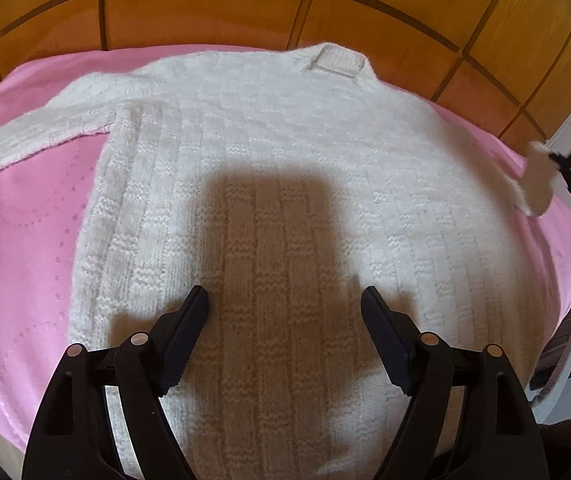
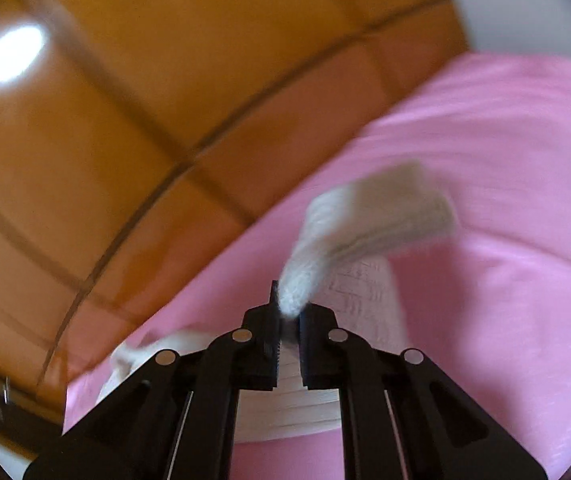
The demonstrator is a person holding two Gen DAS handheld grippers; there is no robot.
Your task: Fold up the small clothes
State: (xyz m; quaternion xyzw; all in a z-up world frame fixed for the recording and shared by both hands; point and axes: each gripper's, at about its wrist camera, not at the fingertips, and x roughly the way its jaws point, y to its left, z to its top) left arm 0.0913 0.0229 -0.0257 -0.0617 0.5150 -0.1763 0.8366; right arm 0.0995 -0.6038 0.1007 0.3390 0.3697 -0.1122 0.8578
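Left wrist view: left gripper hovers spread over sweater; right gripper pinches its sleeve

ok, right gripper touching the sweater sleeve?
Touching. Right wrist view: the right gripper is shut on the white sleeve, knit pinched between both fingers with the cuff sticking out beyond them, lifted above the pink sheet.

left gripper | right gripper | matte black, ribbed jaws (silver rivets)
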